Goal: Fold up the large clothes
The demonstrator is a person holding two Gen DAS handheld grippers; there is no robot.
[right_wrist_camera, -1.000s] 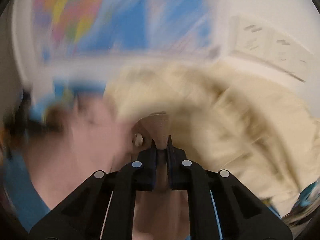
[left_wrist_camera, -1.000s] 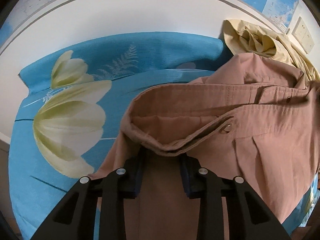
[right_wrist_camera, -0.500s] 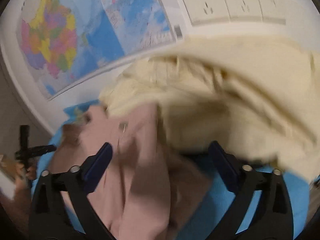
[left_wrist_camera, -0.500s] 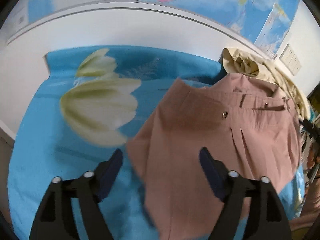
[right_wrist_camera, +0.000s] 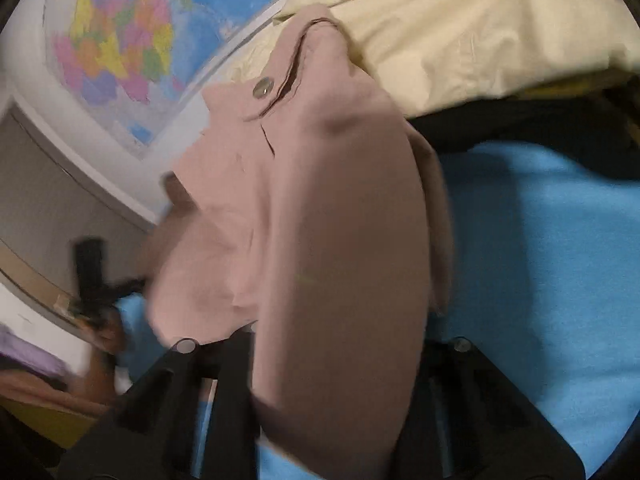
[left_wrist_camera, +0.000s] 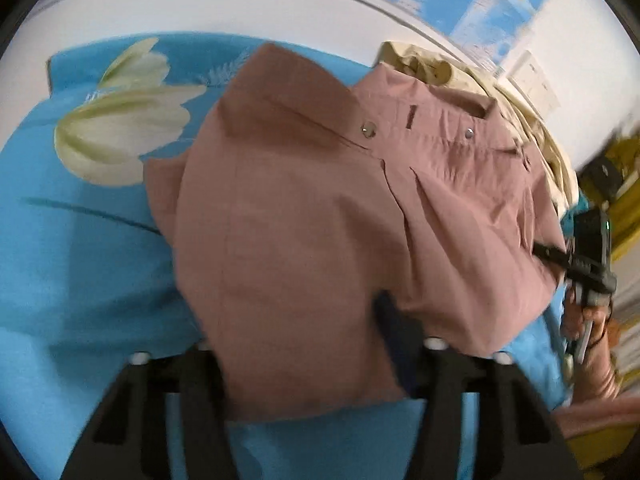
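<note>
A dusty-pink pair of trousers (left_wrist_camera: 320, 200) lies folded on a blue bedsheet with a pale tulip print (left_wrist_camera: 100, 240); its waistband with metal snaps faces the wall. It also shows in the right wrist view (right_wrist_camera: 328, 240). My left gripper (left_wrist_camera: 308, 364) is open, its fingers either side of the near edge of the fabric. My right gripper (right_wrist_camera: 340, 360) is open too, with the trousers' fold lying between its fingers. The right gripper also shows in the left wrist view (left_wrist_camera: 588, 264), at the trousers' right edge.
A cream garment (right_wrist_camera: 460, 32) is heaped against the wall behind the trousers, also in the left wrist view (left_wrist_camera: 460, 76). A world map (right_wrist_camera: 132, 40) and wall sockets (left_wrist_camera: 532, 80) are on the white wall. The person's left hand and gripper (right_wrist_camera: 96, 300) are at the left.
Both grippers opened and let go of the trousers' waistband. They then drew back to the near side, and the fabric now lies between the open fingers.
</note>
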